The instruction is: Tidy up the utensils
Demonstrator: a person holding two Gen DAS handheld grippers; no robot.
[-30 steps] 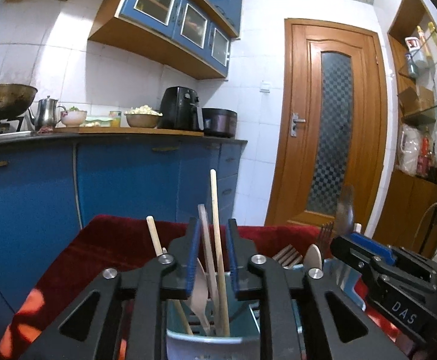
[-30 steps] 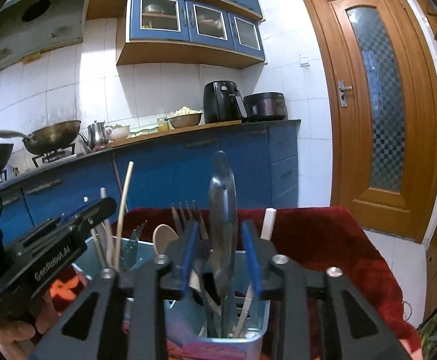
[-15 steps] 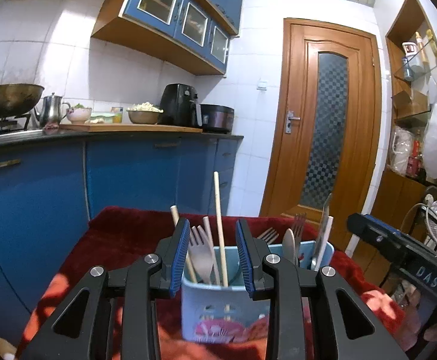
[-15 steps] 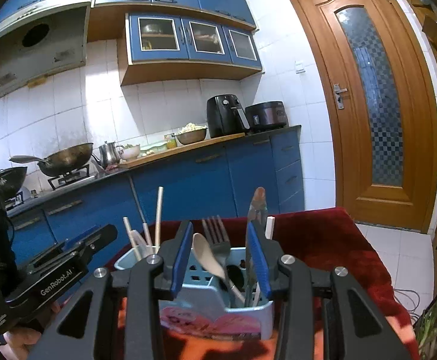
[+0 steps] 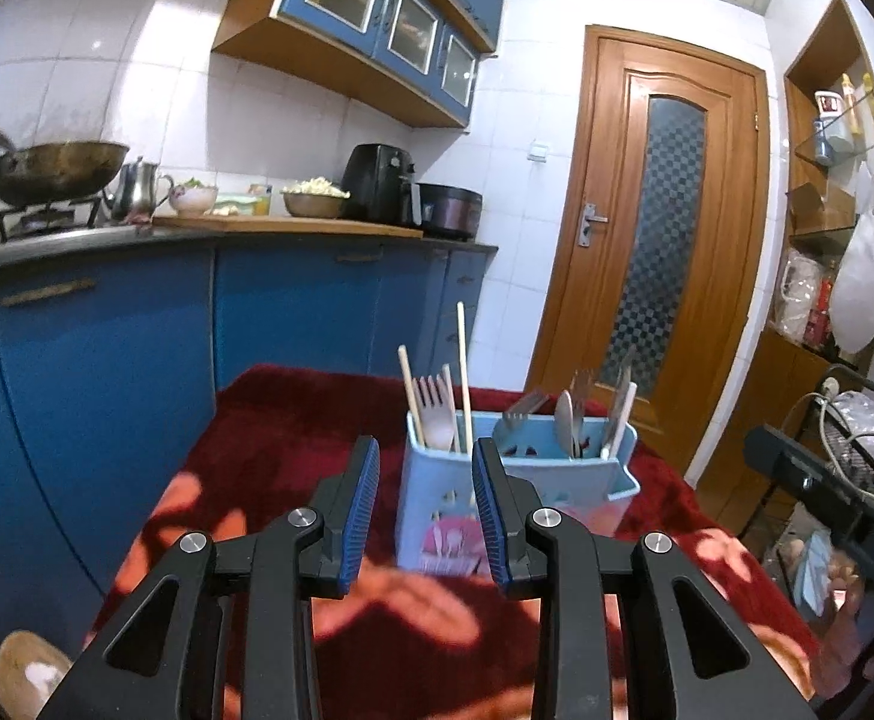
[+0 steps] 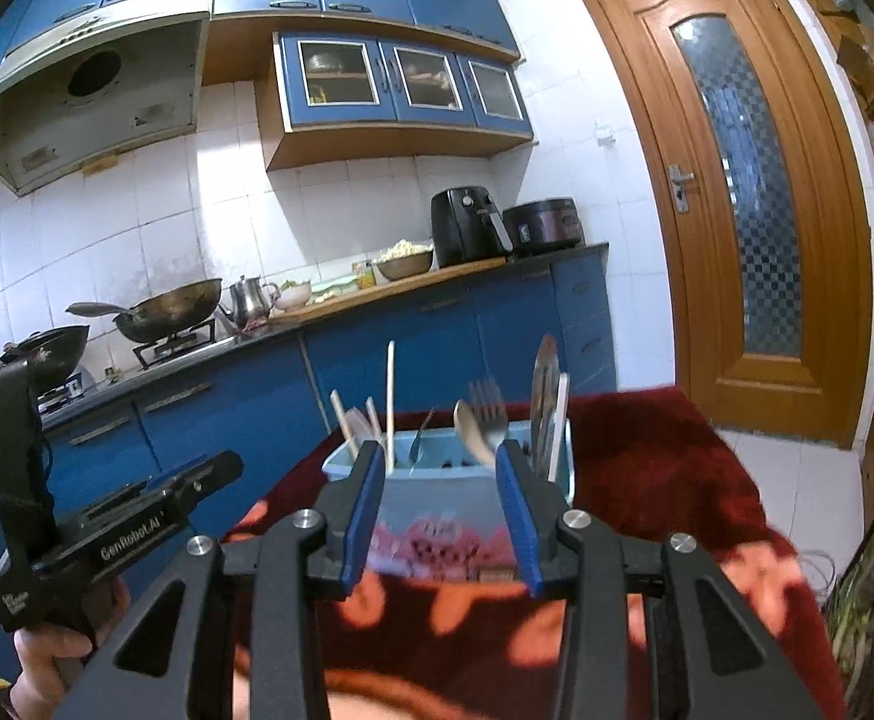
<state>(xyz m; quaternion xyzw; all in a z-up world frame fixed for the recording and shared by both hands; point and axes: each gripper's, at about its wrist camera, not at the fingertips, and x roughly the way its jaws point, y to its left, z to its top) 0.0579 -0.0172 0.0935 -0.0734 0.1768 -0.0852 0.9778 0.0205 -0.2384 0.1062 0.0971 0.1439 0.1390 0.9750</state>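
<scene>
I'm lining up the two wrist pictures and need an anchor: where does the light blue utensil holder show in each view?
Left wrist: the light blue utensil holder stands just right of centre on the red cloth, past the left gripper.
Right wrist: the holder sits at centre, framed between the open fingers of the right gripper.
Shared landmark: the black air fryer on the counter.
</scene>
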